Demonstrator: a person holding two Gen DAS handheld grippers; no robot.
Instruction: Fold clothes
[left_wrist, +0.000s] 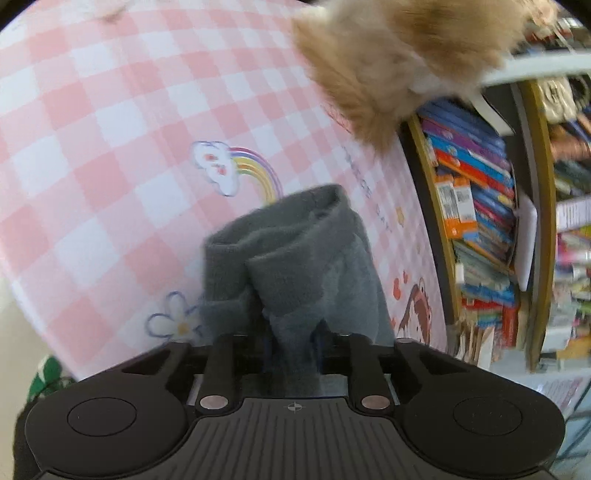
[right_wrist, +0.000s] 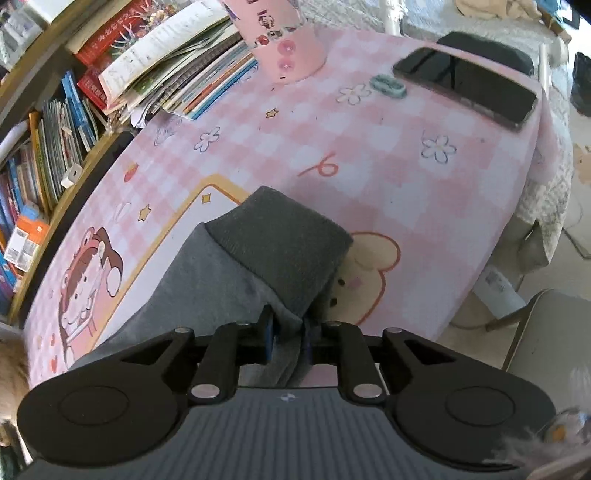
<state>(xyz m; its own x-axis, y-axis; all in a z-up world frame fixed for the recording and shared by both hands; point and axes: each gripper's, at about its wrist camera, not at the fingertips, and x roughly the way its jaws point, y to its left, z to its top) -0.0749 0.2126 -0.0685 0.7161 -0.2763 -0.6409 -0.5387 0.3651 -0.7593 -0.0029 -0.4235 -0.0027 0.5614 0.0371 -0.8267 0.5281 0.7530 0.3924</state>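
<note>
A black phone (right_wrist: 467, 83) and stacked books (right_wrist: 184, 74) rest on a pink checked table (right_wrist: 388, 192); crowded bookshelf (left_wrist: 476, 221) beside it.

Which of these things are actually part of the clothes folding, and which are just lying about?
Part of the job:
grey garment
left gripper
right gripper
pink checked tablecloth

Just lying about:
phone
books
pale green clip
tan fluffy thing

A grey garment (right_wrist: 229, 273) with a darker grey cuff (right_wrist: 280, 251) over a pink-and-white checked tablecloth (right_wrist: 388, 177); black phone (right_wrist: 465, 86) far right.
</note>
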